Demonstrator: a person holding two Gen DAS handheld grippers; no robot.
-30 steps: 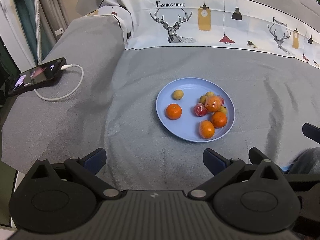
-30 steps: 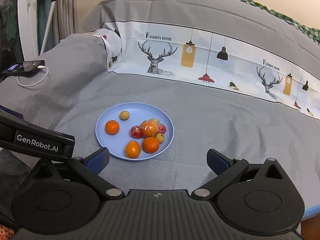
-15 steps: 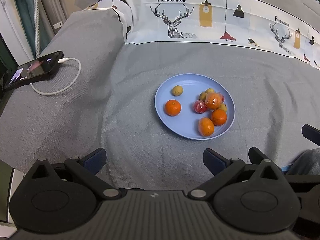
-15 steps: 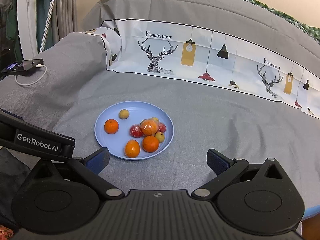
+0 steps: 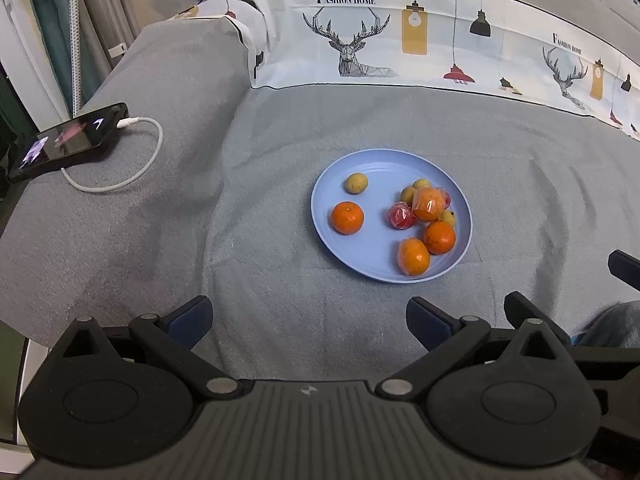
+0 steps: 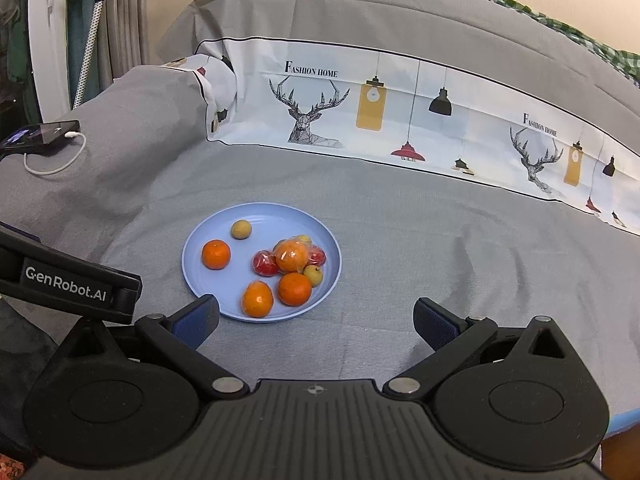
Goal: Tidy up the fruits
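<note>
You can read "FASHION HOME" printed in black on the white patterned band of the bed sheet [image 5: 420, 40], above the deer drawing, and a second, smaller "FASHION HOME" further right on the same band. In your right wrist view the same two prints show again. There you also read "GenRobot.AI" in white letters on the black body of the left gripper [image 6: 68, 284]. The phone [image 5: 68, 140] screen is too blurred to read.

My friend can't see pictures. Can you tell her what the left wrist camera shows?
A blue plate of small fruits, mostly oranges, sits on a grey bedspread. The left claw is open and empty in front of it. A phone charges at the far left.
</note>
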